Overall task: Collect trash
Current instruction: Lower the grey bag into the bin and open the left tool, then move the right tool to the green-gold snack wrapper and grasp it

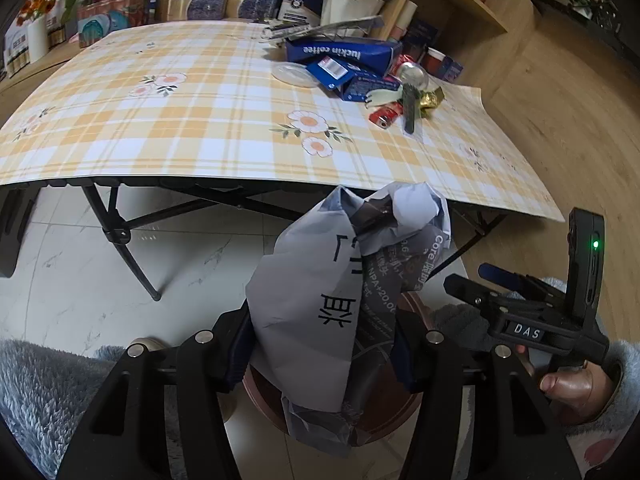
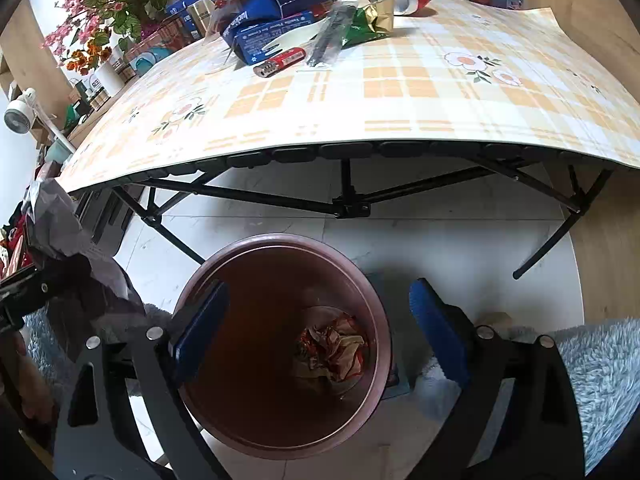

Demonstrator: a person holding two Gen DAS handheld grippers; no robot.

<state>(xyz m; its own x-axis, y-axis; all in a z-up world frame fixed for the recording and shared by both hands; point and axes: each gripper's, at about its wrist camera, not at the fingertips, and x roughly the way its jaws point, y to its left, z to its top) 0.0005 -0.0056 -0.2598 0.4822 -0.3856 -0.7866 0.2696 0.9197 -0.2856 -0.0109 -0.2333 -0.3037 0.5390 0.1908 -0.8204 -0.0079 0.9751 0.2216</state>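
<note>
My left gripper is shut on a crumpled grey sheet of printed paper, held above the brown trash bin. In the right wrist view the same paper shows at the left edge. My right gripper stands open over the bin with nothing between its blue pads. A crumpled red and tan wrapper lies at the bottom of the bin. On the checked tablecloth sit a blue carton, a red cylinder, a green and gold wrapper and a dark plastic strip.
The folding table overhangs the bin, with black crossed legs just behind it. A Luckin coffee box and a white lid lie at the far side. Boxes, flowers and a wooden shelf line the back. Fluffy sleeves flank both grippers.
</note>
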